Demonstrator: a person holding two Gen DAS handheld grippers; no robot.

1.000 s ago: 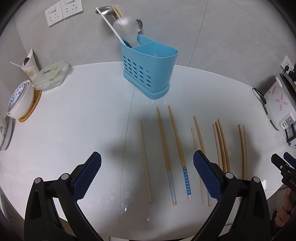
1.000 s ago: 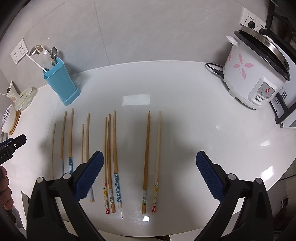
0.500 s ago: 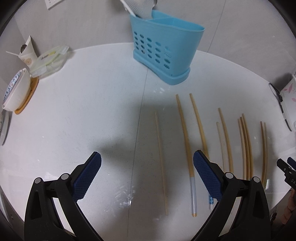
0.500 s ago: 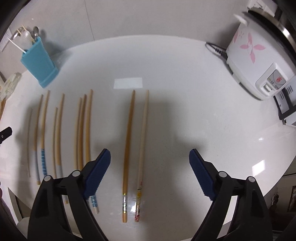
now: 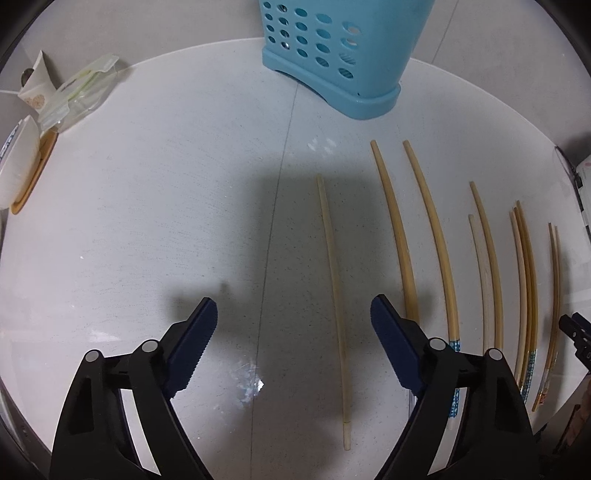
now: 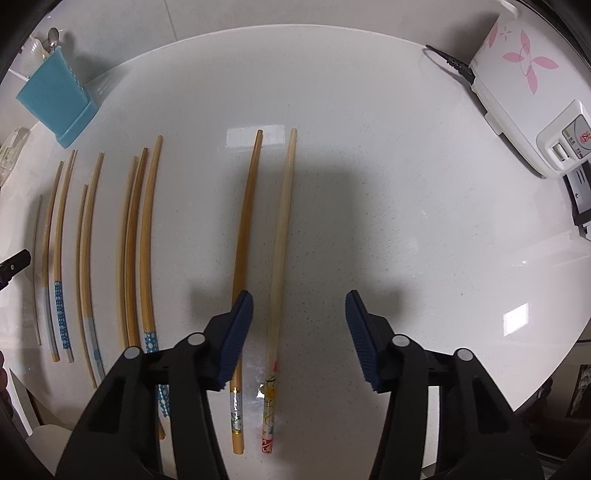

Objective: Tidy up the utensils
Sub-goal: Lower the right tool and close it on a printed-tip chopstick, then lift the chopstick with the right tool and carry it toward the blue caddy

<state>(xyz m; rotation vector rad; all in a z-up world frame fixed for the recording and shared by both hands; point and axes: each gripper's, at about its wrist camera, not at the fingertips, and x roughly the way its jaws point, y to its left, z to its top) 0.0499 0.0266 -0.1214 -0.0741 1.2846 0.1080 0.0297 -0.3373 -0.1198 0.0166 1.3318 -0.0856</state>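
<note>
Right wrist alone shows the rice cooker [image 6: 517, 96].

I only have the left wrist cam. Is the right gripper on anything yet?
Observer: No. The right gripper is open and holds nothing. A pale chopstick lies in line between its fingers.
Operator: Anything right of that chopstick?
Observer: No more chopsticks, just a white rice cooker with pink flowers at the far edge.
Operator: My view cuts off the holder's top. Anything in it?
Observer: Yes. A metal spoon sticks out of the blue holder.
</note>
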